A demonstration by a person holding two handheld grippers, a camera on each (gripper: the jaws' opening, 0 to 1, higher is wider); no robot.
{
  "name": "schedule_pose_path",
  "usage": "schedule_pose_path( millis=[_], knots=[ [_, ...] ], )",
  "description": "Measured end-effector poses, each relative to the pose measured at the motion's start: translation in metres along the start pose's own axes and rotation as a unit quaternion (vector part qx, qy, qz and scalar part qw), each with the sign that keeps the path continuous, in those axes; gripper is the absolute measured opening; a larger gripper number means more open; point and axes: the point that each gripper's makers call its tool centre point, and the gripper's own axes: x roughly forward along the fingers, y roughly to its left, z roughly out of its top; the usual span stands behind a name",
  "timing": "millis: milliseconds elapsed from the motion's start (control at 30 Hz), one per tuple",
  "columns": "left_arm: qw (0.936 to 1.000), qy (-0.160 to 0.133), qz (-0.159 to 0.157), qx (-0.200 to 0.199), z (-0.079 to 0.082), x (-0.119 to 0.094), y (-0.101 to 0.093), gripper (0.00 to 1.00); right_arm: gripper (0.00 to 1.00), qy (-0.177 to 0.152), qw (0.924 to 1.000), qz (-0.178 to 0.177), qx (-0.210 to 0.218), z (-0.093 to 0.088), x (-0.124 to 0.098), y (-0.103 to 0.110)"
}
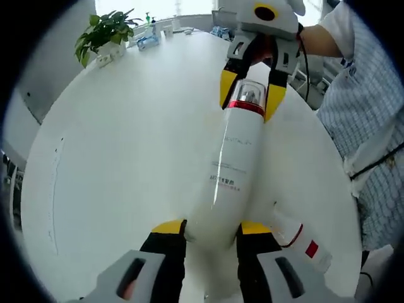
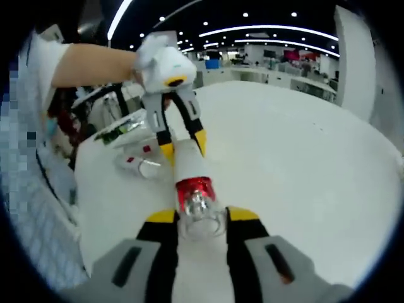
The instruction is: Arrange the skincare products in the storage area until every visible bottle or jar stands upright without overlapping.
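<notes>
White plastic bottle (image 1: 230,170) looked stiff, smooth, slippery; left hand-held gripper (image 1: 211,228) clamped its base, right hand-held gripper (image 2: 201,216) its clear cap, above the worktop (image 1: 126,145).

Bottle (image 1: 230,164) label text (too blurred)

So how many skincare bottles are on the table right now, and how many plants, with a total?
Large white bottles with clear cap and red band: 1, held between both grippers
Small white bottles with red markings, lying on the table: 1
Potted green plants: 1
Total: 3
</notes>
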Motion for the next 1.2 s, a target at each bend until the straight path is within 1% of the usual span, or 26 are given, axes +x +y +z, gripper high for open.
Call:
schedule_pose_path(
  millis=[67, 100, 200, 300, 367, 433, 567, 633, 700, 733, 767, 800, 867, 967, 1067, 1100, 1200],
  knots=[
    [0.9998, -0.016, 0.005, -0.010, 0.000, 0.000, 0.000, 0.30, 0.27, 0.000, 1.0000, 0.004, -0.008, 0.006, -0.002, 0.002],
    [0.9997, -0.022, 0.006, -0.013, -0.001, 0.000, -0.001, 0.30, 0.27, -0.008, 0.9998, 0.009, -0.016, 0.014, -0.004, 0.002],
    [0.9992, -0.031, 0.010, -0.021, 0.001, 0.000, 0.000, 0.30, 0.27, -0.025, 0.9993, 0.014, -0.022, 0.028, -0.007, 0.003],
    [0.9989, -0.038, 0.013, -0.025, 0.001, 0.001, 0.000, 0.30, 0.27, -0.042, 0.9988, 0.019, -0.018, 0.043, -0.009, 0.003],
    [0.9985, -0.043, 0.016, -0.029, 0.002, 0.001, 0.000, 0.30, 0.27, -0.063, 0.9977, 0.021, -0.012, 0.056, -0.009, 0.004],
    [0.9983, -0.047, 0.018, -0.031, 0.002, 0.001, 0.000, 0.30, 0.27, -0.073, 0.9969, 0.021, -0.019, 0.066, -0.008, 0.006],
    [0.9979, -0.052, 0.020, -0.034, 0.002, 0.001, 0.000, 0.30, 0.27, -0.078, 0.9958, 0.024, -0.043, 0.088, -0.003, 0.010],
    [0.9978, -0.053, 0.020, -0.034, 0.002, 0.001, 0.000, 0.30, 0.27, -0.079, 0.9951, 0.024, -0.054, 0.094, -0.001, 0.012],
    [0.9977, -0.054, 0.020, -0.034, 0.002, 0.001, 0.000, 0.30, 0.27, -0.078, 0.9938, 0.024, -0.076, 0.104, 0.004, 0.015],
    [0.9977, -0.055, 0.020, -0.035, 0.002, 0.001, 0.000, 0.30, 0.27, -0.078, 0.9934, 0.023, -0.081, 0.110, 0.007, 0.017],
    [0.9976, -0.055, 0.020, -0.035, 0.002, 0.001, 0.000, 0.30, 0.27, -0.079, 0.9932, 0.023, -0.083, 0.112, 0.009, 0.018],
    [0.9976, -0.056, 0.021, -0.035, 0.002, 0.001, 0.000, 0.30, 0.27, -0.082, 0.9914, 0.023, -0.100, 0.118, 0.012, 0.021],
    [0.9975, -0.057, 0.021, -0.036, 0.002, 0.001, 0.000, 0.30, 0.27, -0.082, 0.9902, 0.024, -0.110, 0.124, 0.017, 0.024],
    [0.9972, -0.060, 0.023, -0.038, 0.002, 0.001, 0.000, 0.30, 0.27, -0.081, 0.9894, 0.023, -0.118, 0.132, 0.023, 0.026],
    [0.9964, -0.068, 0.026, -0.044, 0.002, 0.001, 0.000, 0.30, 0.27, -0.080, 0.9882, 0.024, -0.128, 0.135, 0.027, 0.028],
    [0.9962, -0.070, 0.026, -0.045, 0.002, 0.001, 0.000, 0.30, 0.27, -0.074, 0.9870, 0.024, -0.140, 0.136, 0.028, 0.029],
    [0.9955, -0.076, 0.028, -0.048, 0.002, 0.001, -0.001, 0.30, 0.27, -0.068, 0.9852, 0.026, -0.155, 0.138, 0.031, 0.033]
  ],
)
